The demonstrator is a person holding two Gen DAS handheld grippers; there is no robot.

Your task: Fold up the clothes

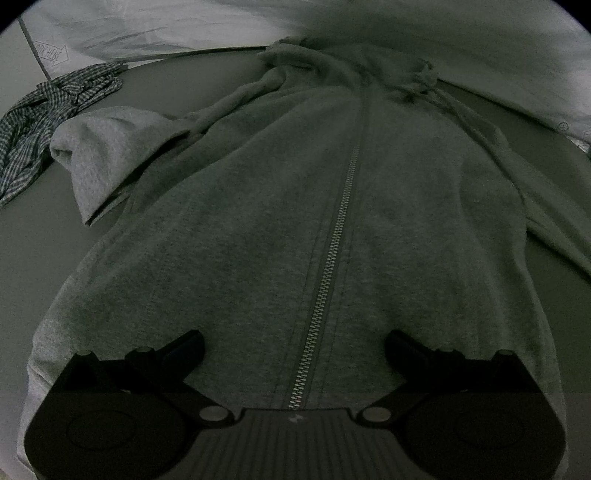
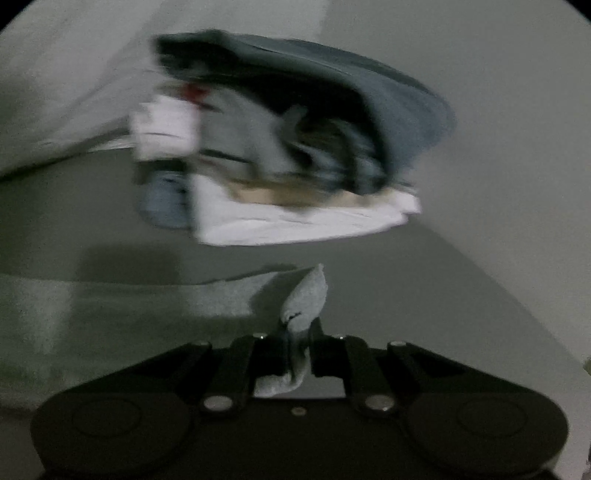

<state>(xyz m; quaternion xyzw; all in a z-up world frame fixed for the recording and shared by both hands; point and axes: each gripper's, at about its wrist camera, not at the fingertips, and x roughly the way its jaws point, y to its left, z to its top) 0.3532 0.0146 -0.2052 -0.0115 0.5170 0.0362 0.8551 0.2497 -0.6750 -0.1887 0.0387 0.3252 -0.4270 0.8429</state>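
A grey zip-up hoodie (image 1: 258, 221) lies flat on the grey surface, front up, with its zipper (image 1: 332, 258) closed and running away from me. One sleeve (image 1: 103, 155) is bunched at the left. My left gripper (image 1: 295, 343) hovers over the hem, open, its fingers either side of the zipper with nothing between them. In the right wrist view, my right gripper (image 2: 295, 332) is shut on a pinched-up fold of grey hoodie cloth (image 2: 306, 295), which sticks up between the fingers. The rest of the garment trails off to the left (image 2: 147, 295).
A crumpled checked shirt (image 1: 48, 122) lies at the far left. White bedding (image 1: 147, 26) runs along the back. Beyond the right gripper sits a blurred pile of clothes (image 2: 295, 147), dark blue on top and white below. Bare grey surface (image 2: 424, 314) lies to the right.
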